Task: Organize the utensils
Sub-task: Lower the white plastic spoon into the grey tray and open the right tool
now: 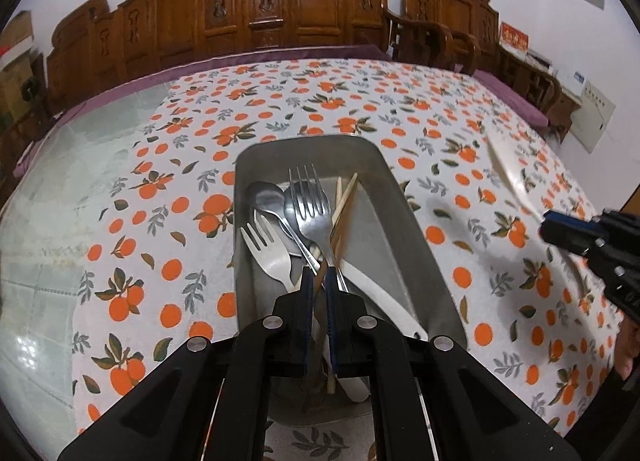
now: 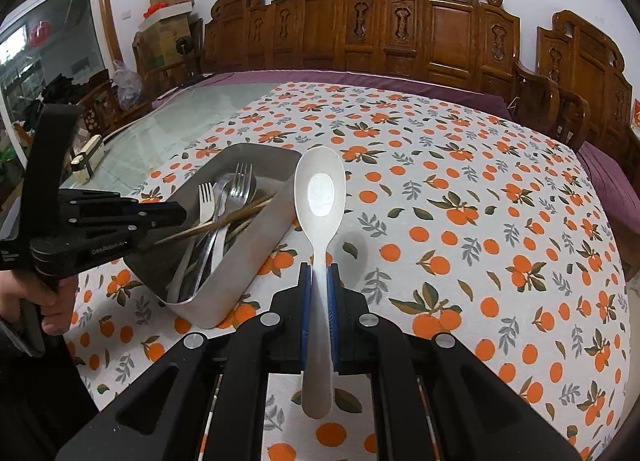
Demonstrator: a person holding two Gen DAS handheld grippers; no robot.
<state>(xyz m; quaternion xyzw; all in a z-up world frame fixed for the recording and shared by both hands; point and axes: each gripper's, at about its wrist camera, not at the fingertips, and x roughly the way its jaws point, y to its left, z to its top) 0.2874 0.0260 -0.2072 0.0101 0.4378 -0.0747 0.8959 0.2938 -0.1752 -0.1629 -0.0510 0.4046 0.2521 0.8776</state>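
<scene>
At the bottom centre of the right wrist view, the right hand-held gripper (image 2: 319, 277) is clamped on the handle of a white spoon (image 2: 320, 197), bowl pointing up and away, held above the orange-patterned cloth on the worktop (image 2: 460, 189). At the bottom centre of the left wrist view, the left hand-held gripper (image 1: 319, 281) has its blue pads drawn close around a brown chopstick (image 1: 343, 221) over the near end of the metal tray (image 1: 416, 221). In the right wrist view that chopstick slants out from its tip across the tray, so I judge it gripped.

The step in hand looks like the gathering of loose utensils into the tray, which sits centre frame in the left view and centre left in the right view. The white spoon is just right of the tray and outside it. The next move calls for swinging it left over the rim, lowering it lengthwise among the other handles, then releasing.

Counted in the tray: two forks, one white (image 1: 266, 249) and one steel (image 1: 310, 201); one steel spoon (image 1: 266, 197) clear, a second likely under the steel fork; one white handle (image 1: 380, 297); several chopsticks, number uncertain. Beyond the worktop, across the top of both frames, stand carved wooden chairs (image 1: 300, 1).
</scene>
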